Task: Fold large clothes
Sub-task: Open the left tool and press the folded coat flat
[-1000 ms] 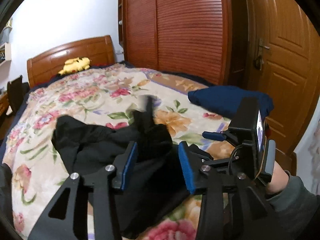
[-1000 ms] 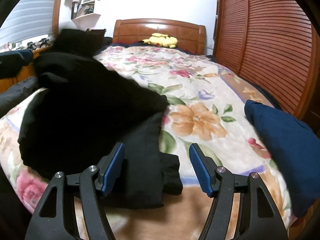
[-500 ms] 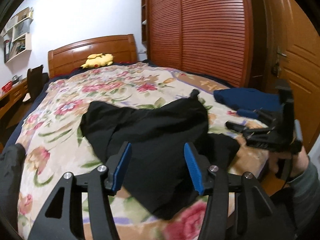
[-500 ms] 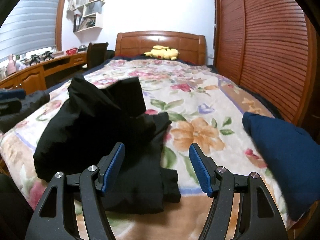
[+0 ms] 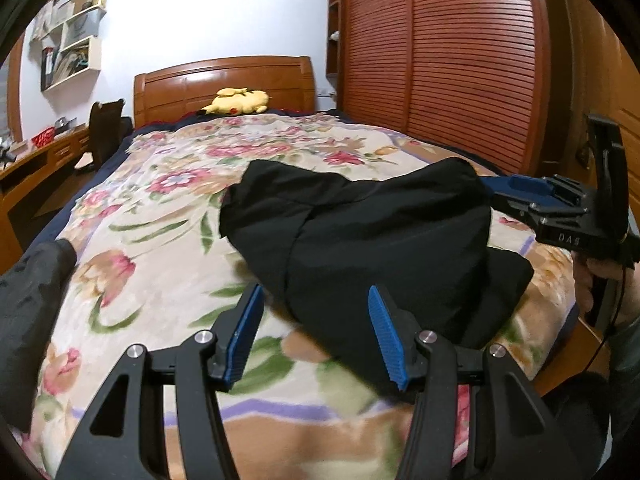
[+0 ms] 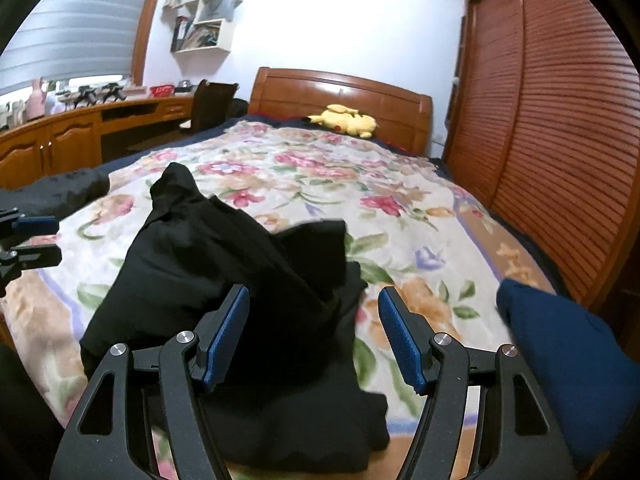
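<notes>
Left wrist: black garment (image 5: 372, 236) lies just beyond the open left hand-held gripper (image 5: 314, 334).

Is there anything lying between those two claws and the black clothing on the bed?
Nothing visible. The black garment lies heaped on the flowered blanket right in front of both the left claw and the right claw, both open. The blue bundle sits off to the side, not in the way.
</notes>
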`<state>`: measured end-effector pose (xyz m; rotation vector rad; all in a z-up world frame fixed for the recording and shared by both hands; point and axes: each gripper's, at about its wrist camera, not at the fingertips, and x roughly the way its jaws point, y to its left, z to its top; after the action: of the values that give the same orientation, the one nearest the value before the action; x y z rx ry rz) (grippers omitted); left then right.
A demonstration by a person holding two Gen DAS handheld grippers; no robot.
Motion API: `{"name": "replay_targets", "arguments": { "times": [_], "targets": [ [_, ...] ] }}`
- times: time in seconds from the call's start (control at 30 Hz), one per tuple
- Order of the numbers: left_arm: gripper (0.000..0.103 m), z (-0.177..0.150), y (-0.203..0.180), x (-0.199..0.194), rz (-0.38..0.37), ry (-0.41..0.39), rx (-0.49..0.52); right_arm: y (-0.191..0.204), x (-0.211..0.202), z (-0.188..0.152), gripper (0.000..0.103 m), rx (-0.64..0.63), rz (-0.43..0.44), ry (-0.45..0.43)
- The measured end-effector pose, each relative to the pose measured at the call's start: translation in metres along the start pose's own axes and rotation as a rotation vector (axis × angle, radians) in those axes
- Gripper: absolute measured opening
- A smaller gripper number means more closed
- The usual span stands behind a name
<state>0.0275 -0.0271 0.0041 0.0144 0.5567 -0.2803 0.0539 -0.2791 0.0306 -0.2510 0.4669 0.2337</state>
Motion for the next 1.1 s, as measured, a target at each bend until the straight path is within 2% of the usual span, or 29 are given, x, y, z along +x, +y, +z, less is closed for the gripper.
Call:
{"name": "replay_targets", "arguments": {
  "times": [0.33,0.53,0.9,1.0,1.03,1.07,1.1],
  "targets": [
    [0.054,-0.016,0.028,-0.004,0.038,-0.006,-0.045,0.032,0.025,0.038,0.068,-0.050,0.107,0.009],
    [0.054,-0.025,0.038,-0.005,0.049,-0.002,-0.059,0.058,0.056,0.050,0.068,-0.092,0.175,0.090],
    [0.054,-0.043,0.048,0.005,0.026,0.010,-0.096,0.063,0.087,0.036,0.068,-0.112,0.253,0.244],
    [0.054,-0.045,0.047,0.009,0.021,0.019,-0.096,0.065,0.092,0.032,0.055,-0.130,0.249,0.266],
    [0.054,-0.046,0.046,0.010,0.019,0.021,-0.096,0.065,0.093,0.032,0.045,-0.137,0.247,0.271],
    [0.054,-0.046,0.046,0.010,0.016,0.023,-0.096,0.065,0.094,0.031,0.030,-0.141,0.253,0.275],
    [0.054,-0.047,0.046,0.011,0.014,0.022,-0.096,0.065,0.095,0.031,0.022,-0.141,0.266,0.278]
  ]
}}
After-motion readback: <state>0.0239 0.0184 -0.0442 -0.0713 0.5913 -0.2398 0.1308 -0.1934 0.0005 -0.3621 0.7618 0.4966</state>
